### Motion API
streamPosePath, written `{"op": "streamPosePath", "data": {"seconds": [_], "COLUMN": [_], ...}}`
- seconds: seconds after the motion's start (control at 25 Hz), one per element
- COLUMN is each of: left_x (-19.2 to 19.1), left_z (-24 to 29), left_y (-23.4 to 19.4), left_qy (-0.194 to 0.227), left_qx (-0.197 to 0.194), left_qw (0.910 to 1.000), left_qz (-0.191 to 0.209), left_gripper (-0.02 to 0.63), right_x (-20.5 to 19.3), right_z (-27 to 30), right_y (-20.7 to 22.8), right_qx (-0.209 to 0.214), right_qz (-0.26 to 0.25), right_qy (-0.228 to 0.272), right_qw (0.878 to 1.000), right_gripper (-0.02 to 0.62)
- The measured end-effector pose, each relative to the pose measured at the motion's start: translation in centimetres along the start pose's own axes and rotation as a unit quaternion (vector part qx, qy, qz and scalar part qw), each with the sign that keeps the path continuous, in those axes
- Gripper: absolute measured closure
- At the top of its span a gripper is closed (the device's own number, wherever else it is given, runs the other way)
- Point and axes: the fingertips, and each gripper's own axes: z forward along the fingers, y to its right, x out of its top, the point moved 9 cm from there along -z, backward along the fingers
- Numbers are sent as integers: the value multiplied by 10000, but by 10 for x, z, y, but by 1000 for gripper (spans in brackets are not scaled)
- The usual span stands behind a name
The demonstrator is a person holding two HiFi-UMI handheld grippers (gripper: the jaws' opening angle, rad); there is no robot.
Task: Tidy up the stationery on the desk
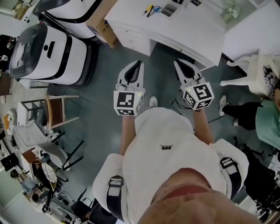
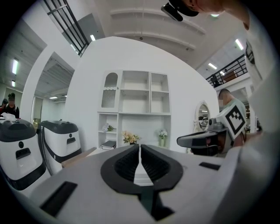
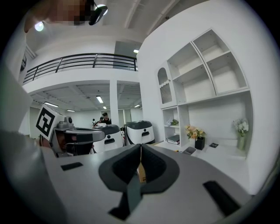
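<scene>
The white desk (image 1: 188,33) stands ahead of me at the top of the head view. On it lie a few pens (image 1: 150,9) and a grey tray (image 1: 168,9). Both grippers hang over the floor, short of the desk's front edge. My left gripper (image 1: 140,63) is shut, its tips touching with nothing between them (image 2: 139,147). My right gripper (image 1: 177,62) is shut and empty too (image 3: 140,147). In the right gripper view the grey tray (image 3: 190,150) sits on the desk (image 3: 223,154), near a small vase of flowers (image 3: 195,134).
Two large white machines (image 1: 48,50) and a cardboard box (image 1: 104,27) stand left of the desk. A wooden chair (image 1: 54,111) is at my left, a white chair (image 1: 251,72) and a seated person (image 1: 262,118) at my right. White shelves (image 2: 135,109) rise behind the desk.
</scene>
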Motion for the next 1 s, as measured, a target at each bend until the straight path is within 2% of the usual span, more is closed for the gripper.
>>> {"op": "streamPosePath", "data": {"seconds": [0.52, 1.0], "left_x": [11, 19], "left_z": [65, 129], "left_y": [-64, -94], "left_qy": [13, -4], "left_qx": [-261, -272], "left_qw": [9996, 9996], "left_qz": [69, 79], "left_gripper": [606, 606], "right_x": [8, 23], "right_z": [72, 132], "right_y": [25, 68], "right_qx": [-334, -181], "right_qz": [5, -45], "right_qy": [-7, 92], "right_qw": [9994, 9998], "right_gripper": [598, 598]}}
